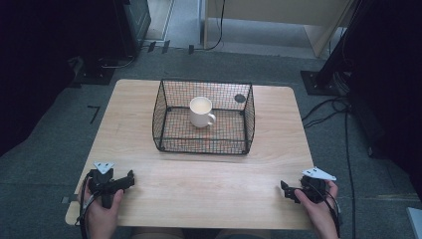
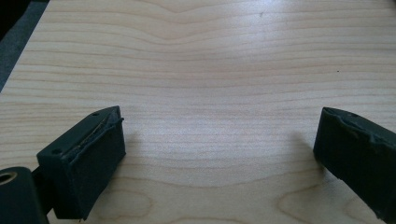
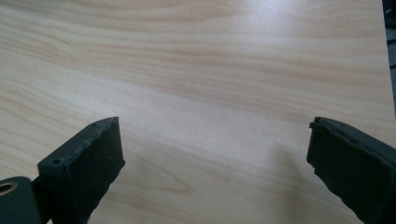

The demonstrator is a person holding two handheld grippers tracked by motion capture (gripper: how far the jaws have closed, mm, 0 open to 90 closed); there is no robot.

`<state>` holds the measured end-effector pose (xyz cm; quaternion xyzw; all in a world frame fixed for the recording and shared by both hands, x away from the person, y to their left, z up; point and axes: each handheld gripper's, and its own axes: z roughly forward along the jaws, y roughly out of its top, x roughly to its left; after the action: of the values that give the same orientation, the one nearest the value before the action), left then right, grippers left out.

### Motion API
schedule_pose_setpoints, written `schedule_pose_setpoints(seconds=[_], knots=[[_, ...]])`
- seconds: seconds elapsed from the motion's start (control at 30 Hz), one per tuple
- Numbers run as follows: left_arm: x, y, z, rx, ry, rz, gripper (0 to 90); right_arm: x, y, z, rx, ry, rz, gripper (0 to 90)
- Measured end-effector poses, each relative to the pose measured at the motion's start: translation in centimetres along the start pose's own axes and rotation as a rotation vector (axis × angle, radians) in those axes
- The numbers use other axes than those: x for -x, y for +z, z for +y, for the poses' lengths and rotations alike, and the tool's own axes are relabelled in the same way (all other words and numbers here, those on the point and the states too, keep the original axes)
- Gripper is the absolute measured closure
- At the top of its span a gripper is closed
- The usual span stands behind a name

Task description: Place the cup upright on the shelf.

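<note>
Both grippers' fingers [image 2: 84, 158] spread wide, holding nothing, above the table [image 2: 210, 70].

Left gripper [image 1: 130, 178] and right gripper [image 1: 284, 188] low near the person, fingers [image 2: 88, 154] spread wide, nothing between.

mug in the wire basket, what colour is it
White or cream, plain; the mug shows best in the high view.

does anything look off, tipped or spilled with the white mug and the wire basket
Nothing stands out. The white ceramic mug stands upright inside the black wire mesh basket, which sits square on the light wooden table. No spill shows. The left gripper and the right gripper rest open near the front edge.
</note>
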<state>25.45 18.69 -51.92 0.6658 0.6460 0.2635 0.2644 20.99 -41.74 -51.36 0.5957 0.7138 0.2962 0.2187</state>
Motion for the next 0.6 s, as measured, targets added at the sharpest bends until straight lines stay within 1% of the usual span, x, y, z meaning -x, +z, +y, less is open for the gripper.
schedule_pose_setpoints(seconds=[0.17, 0.33, 0.4, 0.47, 0.6], knots=[[0.0, 0.0, 0.0, 0.000, 0.000, 0.000, 2.3, 0.3, 0.1, -1.1, -0.012, -0.006, -0.016, 2.3], [0.0, 0.0, 0.0, 0.000, 0.000, 0.000, 2.3, 0.8, -0.2, -1.7, 0.012, 0.002, -0.024, 1.4], [0.0, 0.0, 0.0, 0.000, 0.000, 0.000, 2.3, 1.0, -0.2, -2.2, 0.038, 0.007, -0.027, 0.0], [0.0, 0.0, 0.0, 0.001, 0.000, 0.000, 2.3, 1.2, -0.3, -2.3, 0.035, 0.015, -0.033, 0.0], [0.0, 0.0, 0.0, 0.001, 0.000, 0.000, 2.3, 1.4, -0.3, -2.3, 0.035, 0.015, -0.033, 0.0]])
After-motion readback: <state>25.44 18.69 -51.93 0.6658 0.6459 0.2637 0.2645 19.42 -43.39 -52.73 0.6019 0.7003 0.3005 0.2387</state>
